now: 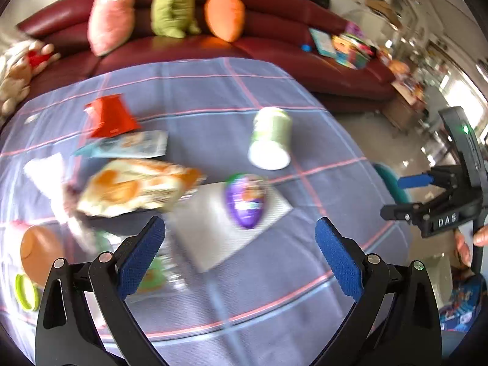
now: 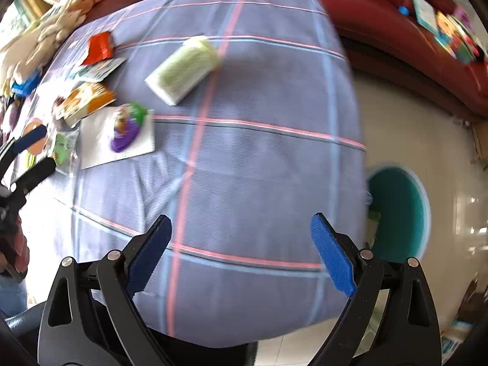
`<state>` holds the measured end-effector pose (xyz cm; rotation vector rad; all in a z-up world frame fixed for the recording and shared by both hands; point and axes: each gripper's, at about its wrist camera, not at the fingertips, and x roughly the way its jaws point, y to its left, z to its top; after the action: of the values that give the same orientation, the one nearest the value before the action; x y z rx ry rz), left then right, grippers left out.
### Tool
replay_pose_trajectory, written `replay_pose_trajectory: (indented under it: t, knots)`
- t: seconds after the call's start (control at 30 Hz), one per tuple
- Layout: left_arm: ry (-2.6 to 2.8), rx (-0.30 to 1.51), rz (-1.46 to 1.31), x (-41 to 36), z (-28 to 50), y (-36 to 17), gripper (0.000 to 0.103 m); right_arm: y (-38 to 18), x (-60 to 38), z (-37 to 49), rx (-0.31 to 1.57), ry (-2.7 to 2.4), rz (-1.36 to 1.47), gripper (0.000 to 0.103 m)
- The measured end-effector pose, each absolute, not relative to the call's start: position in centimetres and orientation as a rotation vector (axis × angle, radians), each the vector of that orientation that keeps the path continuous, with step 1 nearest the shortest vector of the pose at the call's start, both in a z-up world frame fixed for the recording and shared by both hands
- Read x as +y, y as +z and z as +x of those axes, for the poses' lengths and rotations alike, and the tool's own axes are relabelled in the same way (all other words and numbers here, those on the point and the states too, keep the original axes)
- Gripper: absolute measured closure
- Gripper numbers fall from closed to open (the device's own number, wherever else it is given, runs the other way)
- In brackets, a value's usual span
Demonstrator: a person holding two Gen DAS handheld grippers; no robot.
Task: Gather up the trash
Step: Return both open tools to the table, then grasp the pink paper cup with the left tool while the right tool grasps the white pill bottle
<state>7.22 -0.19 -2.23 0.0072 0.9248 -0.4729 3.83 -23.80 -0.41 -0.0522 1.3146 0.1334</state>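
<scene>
Trash lies on a purple checked tablecloth (image 1: 213, 116). A green paper cup (image 1: 270, 137) lies on its side; it also shows in the right wrist view (image 2: 183, 70). A purple egg-shaped wrapper (image 1: 245, 199) rests on a white napkin (image 1: 213, 231). An orange snack bag (image 1: 137, 187), a red packet (image 1: 108, 117) and a pale blue wrapper (image 1: 128, 145) lie at the left. My left gripper (image 1: 241, 253) is open and empty above the napkin's near edge. My right gripper (image 2: 241, 253) is open and empty over the bare cloth near the table's front right edge; it also shows in the left wrist view (image 1: 405, 195).
A teal bin (image 2: 396, 213) stands on the floor right of the table. A dark red sofa (image 1: 274, 45) with plush toys and books runs behind the table. An orange lid (image 1: 39, 253) and a clear wrapper (image 1: 155, 271) lie at the left edge.
</scene>
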Motion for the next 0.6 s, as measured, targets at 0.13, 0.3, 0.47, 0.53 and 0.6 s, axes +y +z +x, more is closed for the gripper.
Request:
replay_pose_trajectory:
  t: [0.13,0.3,0.47,0.53,0.6]
  knots:
    - [-0.362,0.907,0.017,4.0,7.4,-2.1,0.004,-0.3,-20.3,4.6,1.319,0.161,-0.081,0.015]
    - [-0.256,0.907,-0.030,9.2,7.3,-1.6,0.004,0.1,-15.5,5.2,1.320,0.204,-0.134,0.015]
    - [-0.148,0.966,-0.134,14.4,9.0,-1.3,0.004,-0.1,-10.5,5.8,1.333,0.242,-0.214,0.015]
    - [-0.110,0.991,-0.174,15.9,9.9,-1.4,0.004,0.0,-9.1,6.1,1.330,0.256,-0.230,0.015]
    - [-0.069,1.020,-0.209,17.3,10.5,-1.8,0.004,0.2,-7.7,6.5,1.325,0.269,-0.250,0.015]
